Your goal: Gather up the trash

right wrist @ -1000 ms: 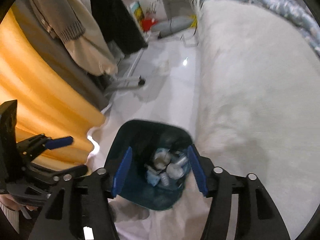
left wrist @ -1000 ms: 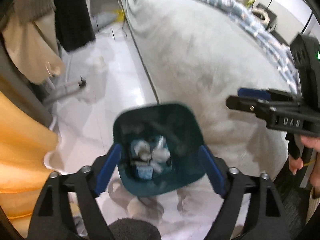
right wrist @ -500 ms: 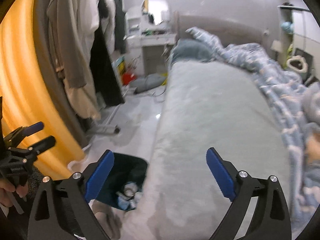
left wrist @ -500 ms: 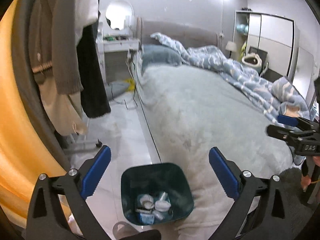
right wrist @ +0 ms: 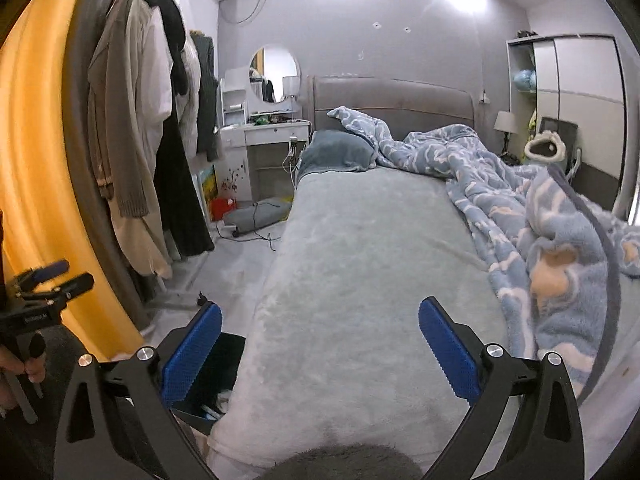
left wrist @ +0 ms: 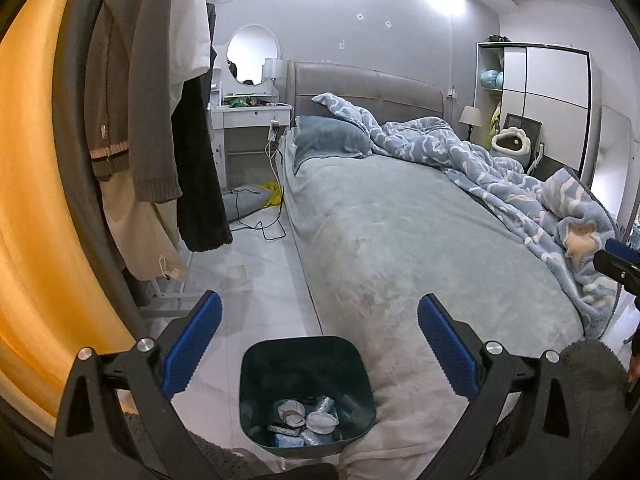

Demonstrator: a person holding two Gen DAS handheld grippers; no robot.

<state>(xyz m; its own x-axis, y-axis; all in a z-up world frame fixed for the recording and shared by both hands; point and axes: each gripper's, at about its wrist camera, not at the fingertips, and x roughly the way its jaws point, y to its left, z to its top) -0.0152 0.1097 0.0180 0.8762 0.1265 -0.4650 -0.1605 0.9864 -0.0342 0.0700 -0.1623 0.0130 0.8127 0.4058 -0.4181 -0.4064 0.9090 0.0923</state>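
trash bin [left wrist: 306,392] against bed [left wrist: 400,240] edge | left gripper [left wrist: 319,344], right gripper [right wrist: 320,346] spread, empty

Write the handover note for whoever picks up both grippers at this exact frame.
Left gripper: open, empty, above the bin.
Right gripper: open, empty, over the bed.
Bin stands on the floor against the bed's near corner; it holds crumpled trash.
Done: some trash is in the bin.
Left: no loose trash shows clearly on bed or floor from here; scan the room, including the clutter by the dresser, before calling it finished.
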